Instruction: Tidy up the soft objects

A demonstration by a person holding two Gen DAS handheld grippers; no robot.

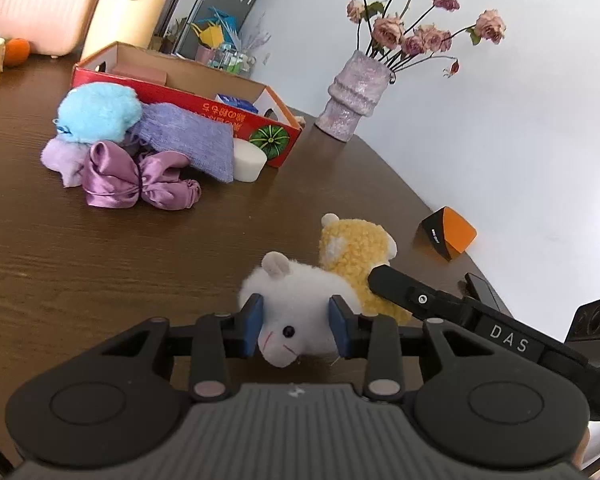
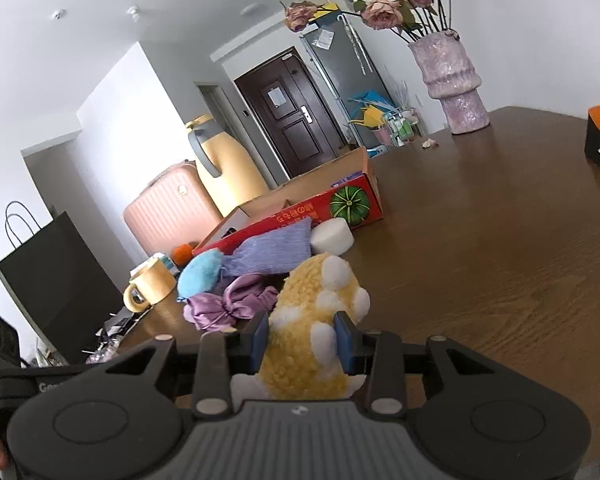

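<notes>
Soft toys are in both tools: your left gripper pinches the white plush between its blue pads, and your right gripper clamps the yellow plush likewise. Keep both squeezes steady and carry the toys clear of the wooden table toward the red cardboard box ahead, beside the remaining pile of purple and blue soft items. Beyond stand a vase of dried roses and a white wall.

So I've got two plush toys side by side on the table. Further back a pile of cloth bits leans against an open box, vase off to its right.
</notes>
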